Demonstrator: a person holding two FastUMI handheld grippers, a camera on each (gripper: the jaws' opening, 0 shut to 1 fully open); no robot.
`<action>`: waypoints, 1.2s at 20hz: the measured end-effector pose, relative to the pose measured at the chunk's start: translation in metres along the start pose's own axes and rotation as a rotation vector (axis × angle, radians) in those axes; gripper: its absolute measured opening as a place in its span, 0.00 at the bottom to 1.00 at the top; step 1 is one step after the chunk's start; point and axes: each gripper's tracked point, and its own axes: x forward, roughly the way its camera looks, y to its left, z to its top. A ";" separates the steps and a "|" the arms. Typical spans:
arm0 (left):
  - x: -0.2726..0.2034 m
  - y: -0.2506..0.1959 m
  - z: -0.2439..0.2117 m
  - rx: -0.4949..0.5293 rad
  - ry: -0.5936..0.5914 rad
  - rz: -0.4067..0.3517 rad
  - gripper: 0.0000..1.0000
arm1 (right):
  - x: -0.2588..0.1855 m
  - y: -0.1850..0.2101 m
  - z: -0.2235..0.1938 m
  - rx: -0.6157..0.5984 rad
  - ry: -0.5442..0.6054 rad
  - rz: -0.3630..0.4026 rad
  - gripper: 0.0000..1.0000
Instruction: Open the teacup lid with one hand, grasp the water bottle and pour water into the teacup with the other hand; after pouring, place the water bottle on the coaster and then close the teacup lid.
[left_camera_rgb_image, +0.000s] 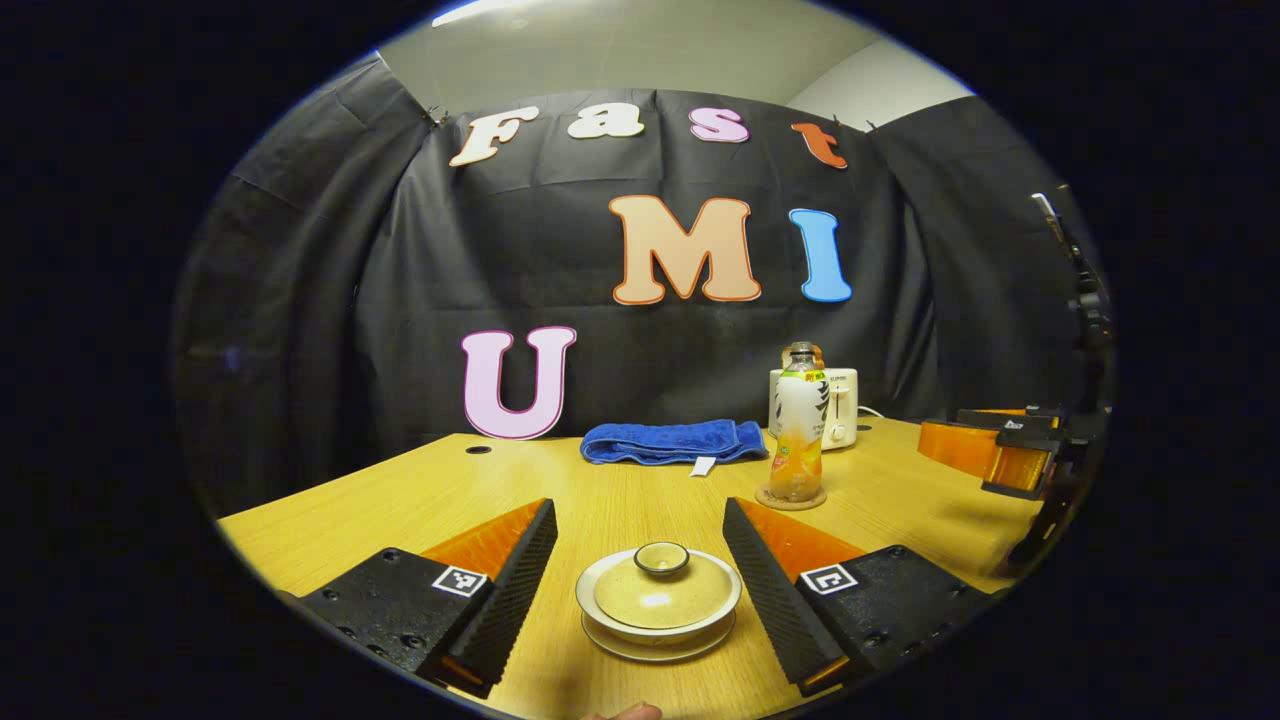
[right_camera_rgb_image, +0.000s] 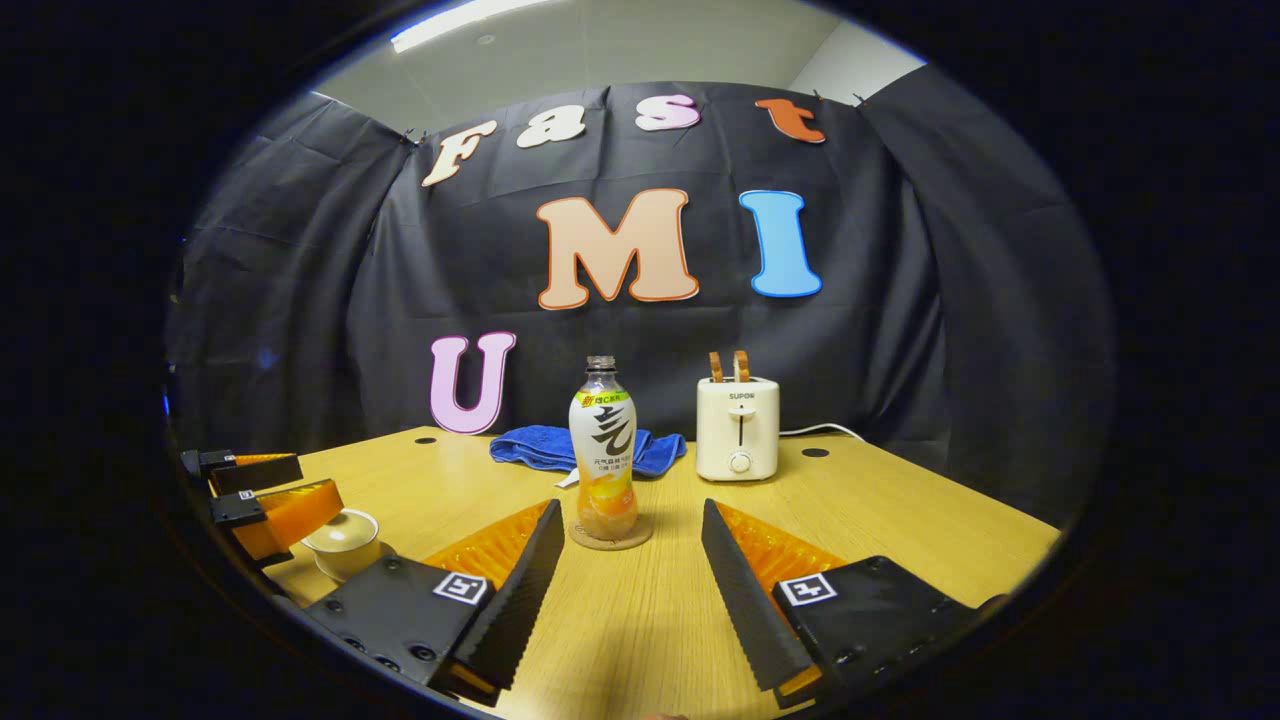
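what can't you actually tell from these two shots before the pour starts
- Teacup contents: in the left gripper view its lid covers it.
- Teacup in the right gripper view: the left claw hides part of it.
- Water bottle level: its label wraps most of the body in both views.
- Coaster: mostly under the bottle, only its rim shows.
- Toaster: the bottle overlaps it in the left gripper view.

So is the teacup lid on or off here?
On. The lid sits squarely on the teacup, knob up, between the open left tongs, which are not touching it.
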 end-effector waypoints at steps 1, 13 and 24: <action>0.000 0.000 -0.001 -0.001 0.003 0.002 0.97 | -0.005 0.000 -0.002 -0.009 -0.003 -0.005 0.86; -0.004 0.001 -0.003 -0.009 -0.002 0.023 0.97 | -0.022 0.007 -0.023 0.008 0.037 0.000 0.89; -0.003 0.007 -0.006 -0.007 0.009 0.059 0.97 | -0.024 0.000 -0.014 0.004 -0.022 -0.045 0.93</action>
